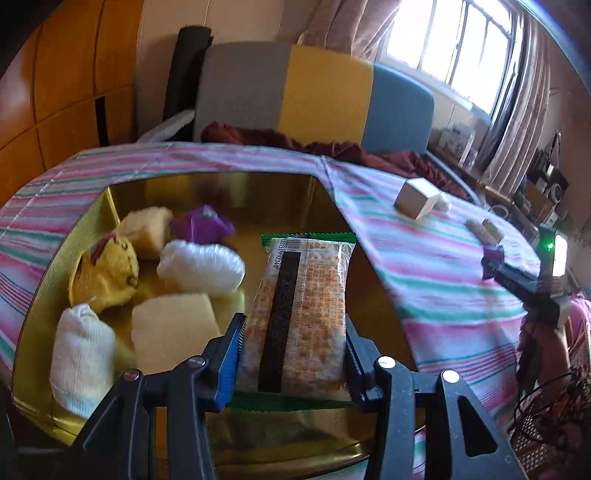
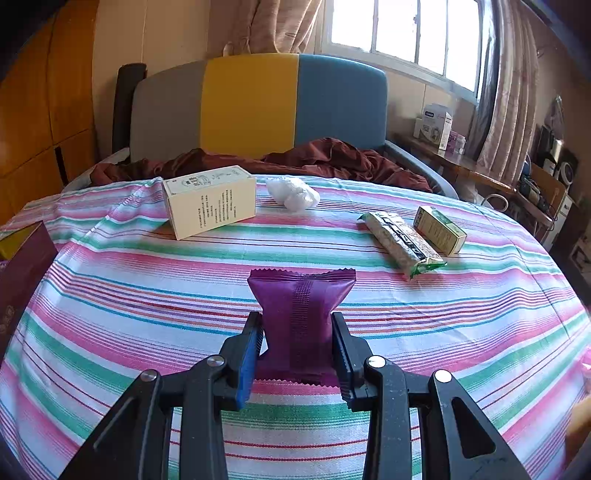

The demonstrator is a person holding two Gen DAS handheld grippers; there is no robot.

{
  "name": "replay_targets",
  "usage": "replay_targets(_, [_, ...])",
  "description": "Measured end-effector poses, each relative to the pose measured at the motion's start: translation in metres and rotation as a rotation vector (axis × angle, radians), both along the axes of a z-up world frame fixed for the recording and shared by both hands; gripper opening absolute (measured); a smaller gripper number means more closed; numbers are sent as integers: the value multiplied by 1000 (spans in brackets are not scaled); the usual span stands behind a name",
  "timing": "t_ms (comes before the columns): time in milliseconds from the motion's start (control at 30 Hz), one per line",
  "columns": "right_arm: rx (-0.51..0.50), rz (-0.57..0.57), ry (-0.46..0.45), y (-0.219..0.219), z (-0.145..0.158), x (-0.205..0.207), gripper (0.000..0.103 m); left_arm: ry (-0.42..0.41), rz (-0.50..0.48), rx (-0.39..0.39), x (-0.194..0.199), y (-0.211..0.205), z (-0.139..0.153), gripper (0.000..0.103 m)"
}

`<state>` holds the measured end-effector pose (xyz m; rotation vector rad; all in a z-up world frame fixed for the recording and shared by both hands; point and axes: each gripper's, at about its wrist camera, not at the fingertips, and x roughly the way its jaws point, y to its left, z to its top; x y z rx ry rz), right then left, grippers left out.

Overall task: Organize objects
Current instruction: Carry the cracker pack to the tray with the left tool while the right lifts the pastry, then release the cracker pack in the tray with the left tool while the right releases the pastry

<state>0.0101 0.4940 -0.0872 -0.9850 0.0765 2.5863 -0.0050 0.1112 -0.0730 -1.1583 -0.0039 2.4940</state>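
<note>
left gripper [image 1: 293,354] clenched on a long cracker packet [image 1: 303,310] above the gold tin [image 1: 258,188], with white bundles [image 1: 201,267], yellow lumps [image 1: 107,273] and a purple wrapper [image 1: 201,223] crowding the tin at 9 to 11 o'clock. right gripper [image 2: 297,350] clamped on a purple packet [image 2: 299,314] over the striped bedspread [image 2: 147,280]; ahead, a cream box [image 2: 210,201] at 11 o'clock, a white wad [image 2: 293,194] at 12, a silver-green packet [image 2: 402,243] and small green box [image 2: 439,229] at 1. beyond, a grey-yellow-blue headboard [image 2: 258,107] and bright window [image 2: 402,29].
</note>
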Motion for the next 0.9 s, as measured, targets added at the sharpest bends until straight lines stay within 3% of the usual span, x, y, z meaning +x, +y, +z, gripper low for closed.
replay_targets(200, [44, 25, -27, -9, -2, -5, 37, -61, 34, 33, -4, -7, -6, 50])
replay_targets(333, [54, 32, -31, -12, -2, -6, 37, -31, 42, 37, 0, -9, -3, 50])
replay_targets(567, [32, 35, -17, -11, -1, -3, 37, 27, 123, 118, -3, -32, 14, 50])
replay_targets(767, [66, 156, -25, -41, 8, -1, 37, 52, 164, 108, -14, -49, 22, 51])
replay_targets(900, [-19, 247, 6, -73, 22, 2, 37, 45, 192, 145, -17, -61, 24, 51])
